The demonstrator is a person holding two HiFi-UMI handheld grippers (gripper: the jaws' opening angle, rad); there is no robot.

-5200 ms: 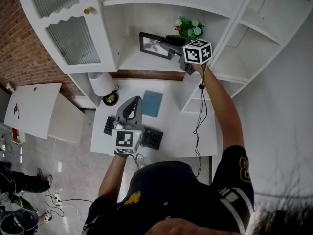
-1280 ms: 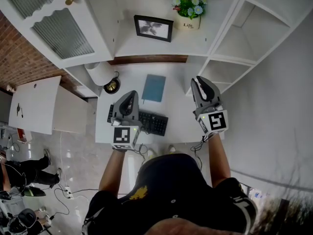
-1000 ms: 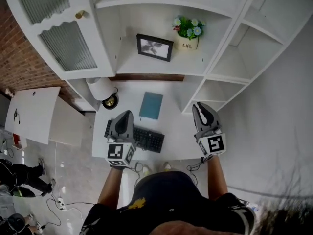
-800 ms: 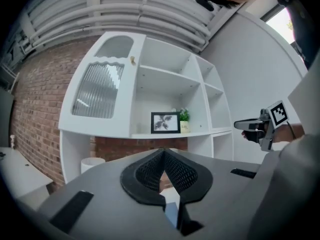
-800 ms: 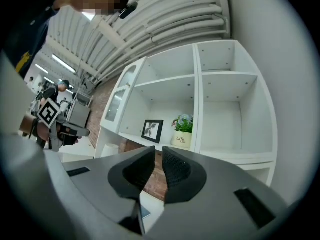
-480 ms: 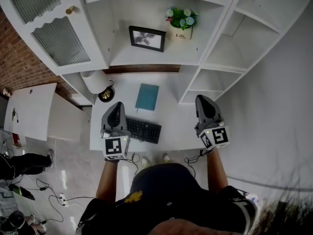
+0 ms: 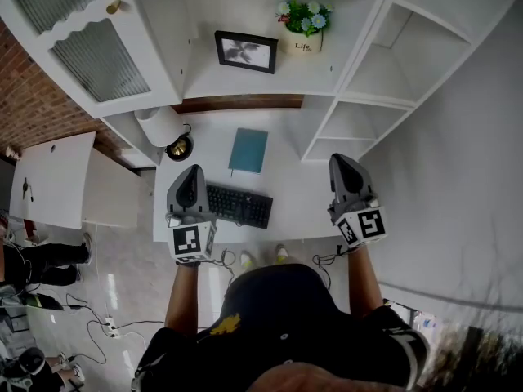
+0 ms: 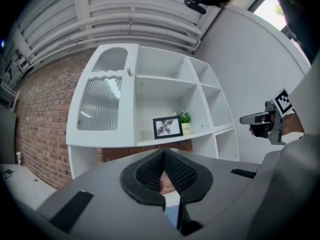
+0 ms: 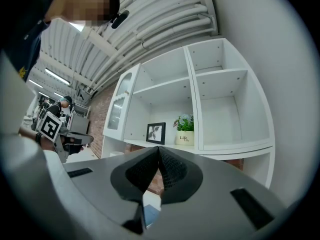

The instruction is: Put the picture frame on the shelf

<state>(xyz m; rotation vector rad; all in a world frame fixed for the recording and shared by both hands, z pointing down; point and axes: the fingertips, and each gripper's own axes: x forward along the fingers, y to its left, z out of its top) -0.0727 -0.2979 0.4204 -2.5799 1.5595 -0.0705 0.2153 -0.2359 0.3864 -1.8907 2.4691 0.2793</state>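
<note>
Above white desk [image 7: 288, 155], left gripper [image 7: 194, 171] and right gripper [image 7: 342, 161] jaws together, empty.

Head view: camera sits above the person and faces forward and steeply down, a wide and distant look. The shelf unit [image 7: 245, 84] fills the top of frame, the desk [image 7: 286, 149] sits at centre and the torso [image 7: 282, 309] at the bottom. The left gripper [image 7: 193, 174] is at lower left, the right gripper [image 7: 343, 163] at lower right.

Left gripper view: low and near level, looking along its own jaws at bottom centre toward the shelf unit at middle distance. The right gripper shows at the right edge.

Right gripper view: same arrangement from further right, with the left gripper at the left edge.

Shared by all three views: the picture frame [image 7: 246, 51] and the potted plant [image 7: 303, 41], side by side on one shelf board.
</note>
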